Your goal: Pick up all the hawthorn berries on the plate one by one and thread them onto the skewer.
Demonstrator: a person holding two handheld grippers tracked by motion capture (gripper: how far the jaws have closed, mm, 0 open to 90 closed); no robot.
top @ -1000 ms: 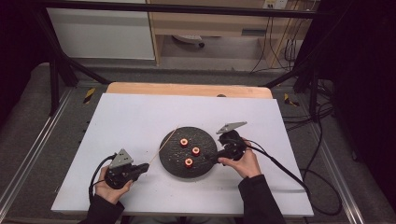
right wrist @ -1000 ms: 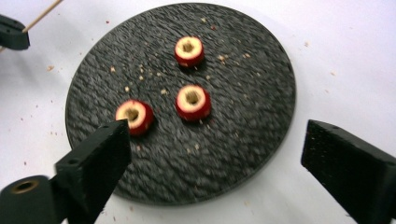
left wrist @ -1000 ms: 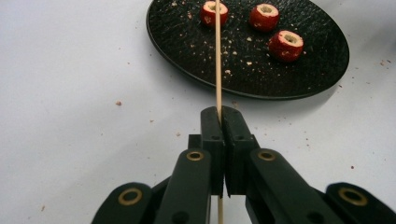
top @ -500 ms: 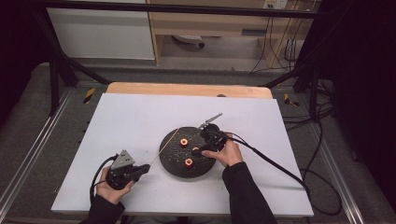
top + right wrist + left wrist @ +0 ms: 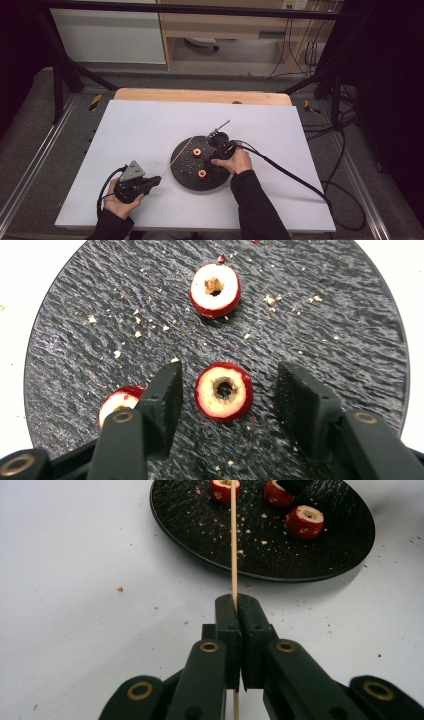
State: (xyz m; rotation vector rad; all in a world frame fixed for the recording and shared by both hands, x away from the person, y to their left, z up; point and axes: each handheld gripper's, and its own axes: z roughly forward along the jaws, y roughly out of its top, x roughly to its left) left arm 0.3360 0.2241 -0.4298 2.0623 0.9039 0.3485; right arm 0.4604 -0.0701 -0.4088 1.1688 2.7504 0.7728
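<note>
A black round plate (image 5: 186, 169) holds three red cored fruit pieces. In the right gripper view my right gripper (image 5: 230, 386) stands open just above the plate (image 5: 340, 335), its jaws on either side of one piece (image 5: 223, 391) without touching it. A second piece (image 5: 215, 283) lies farther off, and a third (image 5: 118, 402) sits half hidden behind the left jaw. My left gripper (image 5: 235, 605) is shut on a thin wooden skewer (image 5: 233, 545), which points over the plate's near rim (image 5: 260, 572). From above, the left gripper (image 5: 156, 180) rests left of the plate and the right gripper (image 5: 214, 152) hovers over it.
The plate lies on a white table top (image 5: 140, 130) with a wooden strip (image 5: 200, 95) along its far edge. Crumbs are scattered on the plate and the white surface. A black cable (image 5: 295, 177) trails right from the right gripper. Metal frame rails (image 5: 30, 165) flank the table.
My right gripper has moved left from the plate's right edge to over the fruit pieces. The left gripper with the skewer has barely shifted.
</note>
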